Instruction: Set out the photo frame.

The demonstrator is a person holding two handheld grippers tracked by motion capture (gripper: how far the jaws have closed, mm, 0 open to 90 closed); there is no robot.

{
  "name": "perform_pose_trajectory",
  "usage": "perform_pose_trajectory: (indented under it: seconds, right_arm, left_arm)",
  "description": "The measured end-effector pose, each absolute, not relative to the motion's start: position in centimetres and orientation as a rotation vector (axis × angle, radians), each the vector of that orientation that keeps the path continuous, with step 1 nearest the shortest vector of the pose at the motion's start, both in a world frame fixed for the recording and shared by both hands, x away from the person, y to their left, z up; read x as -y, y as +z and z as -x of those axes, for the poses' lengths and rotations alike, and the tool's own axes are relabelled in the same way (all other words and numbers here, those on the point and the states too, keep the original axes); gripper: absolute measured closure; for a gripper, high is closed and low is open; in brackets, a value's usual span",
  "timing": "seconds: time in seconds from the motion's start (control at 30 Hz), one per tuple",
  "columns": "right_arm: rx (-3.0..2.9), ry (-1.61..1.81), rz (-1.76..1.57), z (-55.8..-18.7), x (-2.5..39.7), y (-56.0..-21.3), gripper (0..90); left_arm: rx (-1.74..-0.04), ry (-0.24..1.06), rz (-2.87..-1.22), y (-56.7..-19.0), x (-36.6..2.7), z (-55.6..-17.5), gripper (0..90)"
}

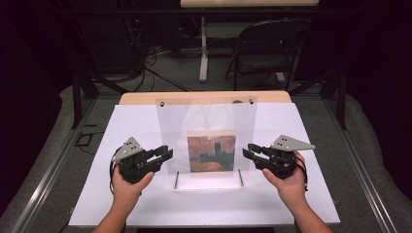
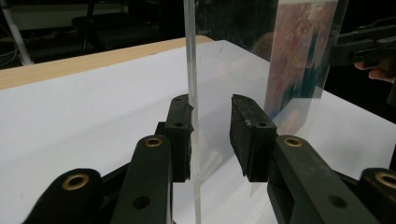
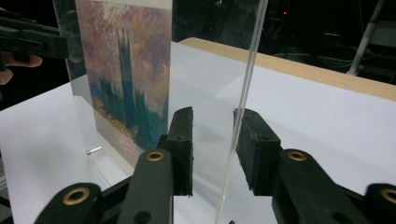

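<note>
Left gripper [image 2: 210, 135] and right gripper [image 3: 212, 144] jaws spread, straddling side edges of upright acrylic frame [image 1: 206, 116] mid-table. Step: lining up grasp. Next: clamp both together, evenly.

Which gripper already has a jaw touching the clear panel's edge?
The left gripper: its left jaw sits against the acrylic panel edge. The right gripper straddles its edge with gaps both sides.

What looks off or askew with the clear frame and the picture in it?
Nothing stands out. The clear frame stands upright and square on the white table cover, the painting level inside it. The left gripper and right gripper straddle its side edges, jaws open.
</note>
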State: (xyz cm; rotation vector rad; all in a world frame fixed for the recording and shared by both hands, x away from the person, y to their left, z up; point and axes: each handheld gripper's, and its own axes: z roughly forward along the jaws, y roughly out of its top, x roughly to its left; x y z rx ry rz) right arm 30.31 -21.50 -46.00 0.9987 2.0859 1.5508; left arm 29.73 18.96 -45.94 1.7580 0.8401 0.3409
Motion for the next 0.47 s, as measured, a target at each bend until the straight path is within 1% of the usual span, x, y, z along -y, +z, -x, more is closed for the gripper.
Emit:
perform_pose_trajectory:
  seconds: [0.23,0.27,0.4,0.47]
  right_arm:
    - [-2.129,1.513,-1.004,-29.6,21.0,-47.3,59.7]
    - [-2.132,1.508,-1.003,-29.6,20.9,-47.5,58.3]
    - [-2.128,1.508,-1.011,-29.3,21.2,-48.2,47.5]
    - [-2.119,1.527,-1.024,-29.0,21.6,-48.5,43.9]
  left_arm:
    - [-0.849,0.353,-1.783,-46.8,-18.7,-29.0,64.1]
    - [-0.856,0.348,-1.783,-46.9,-18.6,-28.9,62.7]
    - [-0.853,0.339,-1.774,-47.5,-18.6,-28.7,53.1]
    - [-0.855,0.336,-1.778,-47.6,-18.6,-28.6,49.2]
